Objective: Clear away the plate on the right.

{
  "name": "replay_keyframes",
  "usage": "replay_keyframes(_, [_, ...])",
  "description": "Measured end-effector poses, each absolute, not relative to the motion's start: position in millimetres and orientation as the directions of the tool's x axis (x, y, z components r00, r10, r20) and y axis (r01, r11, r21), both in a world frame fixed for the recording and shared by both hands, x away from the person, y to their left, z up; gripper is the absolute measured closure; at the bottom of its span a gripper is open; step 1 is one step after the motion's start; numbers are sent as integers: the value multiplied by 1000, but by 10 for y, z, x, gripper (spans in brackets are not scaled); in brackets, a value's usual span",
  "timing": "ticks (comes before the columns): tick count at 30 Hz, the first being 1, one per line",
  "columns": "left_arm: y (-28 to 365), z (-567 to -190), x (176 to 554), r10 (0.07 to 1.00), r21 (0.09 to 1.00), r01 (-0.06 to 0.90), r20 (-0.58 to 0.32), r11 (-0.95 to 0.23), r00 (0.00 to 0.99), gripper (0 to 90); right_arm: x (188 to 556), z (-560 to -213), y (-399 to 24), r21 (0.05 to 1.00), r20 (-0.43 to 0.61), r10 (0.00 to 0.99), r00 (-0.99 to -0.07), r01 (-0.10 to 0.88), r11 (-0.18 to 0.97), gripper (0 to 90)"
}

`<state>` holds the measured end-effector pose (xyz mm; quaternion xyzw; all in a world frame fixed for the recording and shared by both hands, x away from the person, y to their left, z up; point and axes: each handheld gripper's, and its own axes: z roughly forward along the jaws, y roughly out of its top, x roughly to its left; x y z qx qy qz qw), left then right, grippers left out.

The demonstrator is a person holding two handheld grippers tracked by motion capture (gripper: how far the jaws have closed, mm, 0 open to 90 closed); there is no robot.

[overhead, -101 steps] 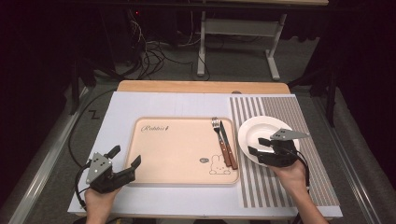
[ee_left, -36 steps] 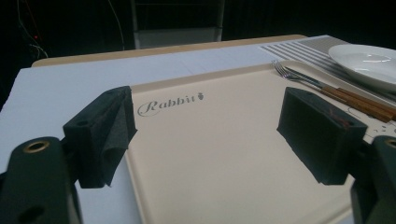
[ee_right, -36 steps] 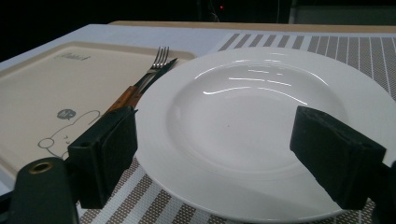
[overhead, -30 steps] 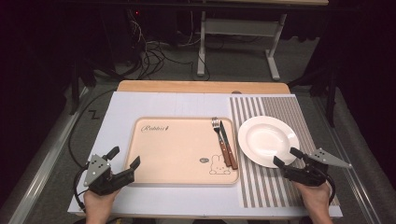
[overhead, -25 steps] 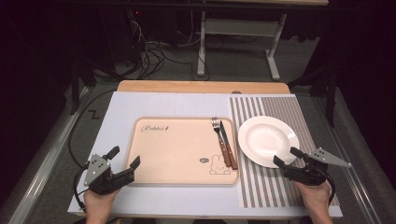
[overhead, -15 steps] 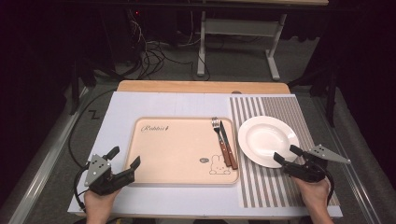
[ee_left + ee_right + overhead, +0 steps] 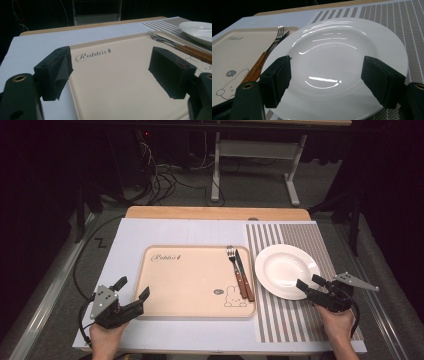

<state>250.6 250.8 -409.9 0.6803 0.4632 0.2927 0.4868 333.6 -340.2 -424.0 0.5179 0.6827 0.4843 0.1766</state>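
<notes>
Glossy round white ceramic plate sat on the ribbed grey-and-white striped placemat, at 3 o'clock from the matte beige rectangular plastic tray. Right gripper sat at the plate's 5 o'clock rim; its jaws had just been closing a little but stood wide, foam pads over the rim with no visible pressing on it. Steel fork and knife with brown wooden handles lay along the tray's 3 o'clock edge, just beside the plate. Left gripper stood wide and empty, straddling the tray's 7 o'clock corner. White table cover was bare toward 12 o'clock.
</notes>
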Motion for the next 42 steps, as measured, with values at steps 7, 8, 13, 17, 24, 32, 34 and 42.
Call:
replay_keyframes(7, [2529,-4080,2477,915,940,328,-51,-92,401,195,3373,-4247,-3450,850,241,898,-368,526,-13,294])
replay_keyframes(8, [2531,-4082,2480,915,940,330,-52,-91,400,195,3382,-4250,-3455,847,244,899,-365,531,-14,295])
replay_keyframes(13, [2511,-4086,2489,913,939,331,-51,-95,405,195,3430,-4253,-3491,833,261,902,-345,552,-30,314])
replay_keyframes(17, [2517,-4090,2495,914,938,334,-55,-91,403,195,3488,-4250,-3535,817,289,902,-320,574,-59,329])
replay_keyframes(24, [2518,-4093,2499,914,937,337,-58,-89,401,194,3576,-4267,-3605,793,336,896,-290,600,-103,350])
replay_keyframes(32, [2515,-4093,2500,913,937,337,-57,-90,404,193,3643,-4280,-3717,769,395,885,-248,616,-170,374])
replay_keyframes(34, [2512,-4094,2500,912,937,338,-56,-92,405,193,3666,-4285,-3747,761,406,882,-238,622,-183,382])
replay_keyframes(42, [2513,-4098,2505,912,936,339,-56,-94,406,192,3741,-4297,-3823,740,446,870,-212,633,-226,420])
